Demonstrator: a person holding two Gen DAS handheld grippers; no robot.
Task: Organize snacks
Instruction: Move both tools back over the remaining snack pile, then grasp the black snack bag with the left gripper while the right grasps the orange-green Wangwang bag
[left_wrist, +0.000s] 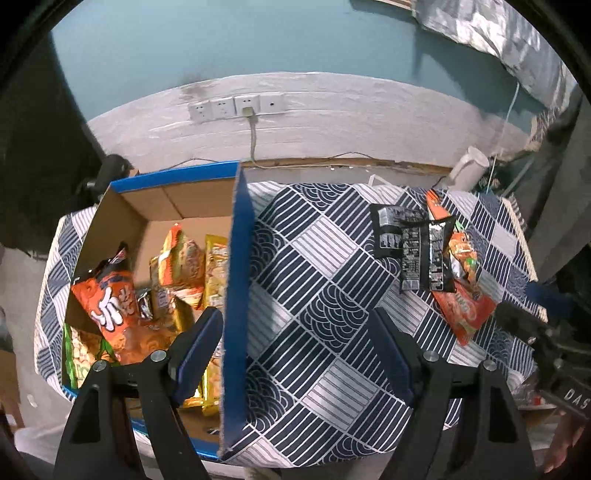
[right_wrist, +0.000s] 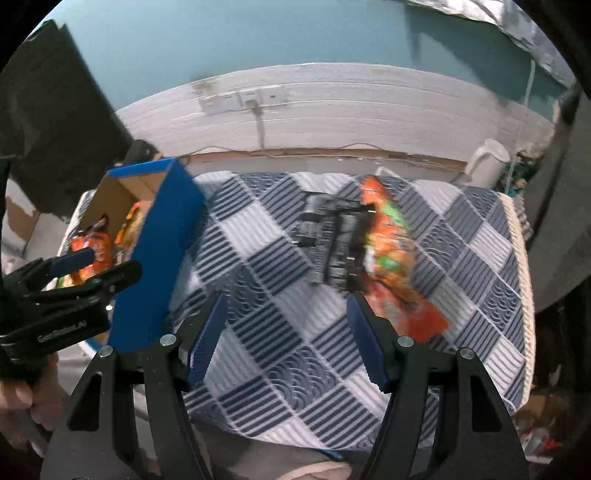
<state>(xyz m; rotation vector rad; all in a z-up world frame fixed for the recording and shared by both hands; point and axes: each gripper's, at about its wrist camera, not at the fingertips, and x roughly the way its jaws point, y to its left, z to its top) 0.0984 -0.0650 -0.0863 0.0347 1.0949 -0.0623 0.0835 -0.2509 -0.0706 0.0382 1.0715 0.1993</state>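
A cardboard box with blue outer walls (left_wrist: 236, 258) stands at the left of the table and holds several snack bags, among them a big orange one (left_wrist: 110, 299). Black packets (left_wrist: 417, 243) and orange packets (left_wrist: 465, 314) lie together on the cloth at the right. My left gripper (left_wrist: 295, 332) hovers open over the box's right wall, one finger above the box, the other above the cloth. In the blurred right wrist view my right gripper (right_wrist: 286, 310) is open and empty, just short of the black packets (right_wrist: 328, 236) and orange packets (right_wrist: 391, 251).
A blue-and-white patterned cloth (left_wrist: 325, 314) covers the small table, whose edges drop off near and right. Wall sockets with a plugged cable (left_wrist: 243, 107) sit behind. A white jug-like object (left_wrist: 469, 166) stands at the far right corner. A hand holds the left gripper (right_wrist: 92, 266).
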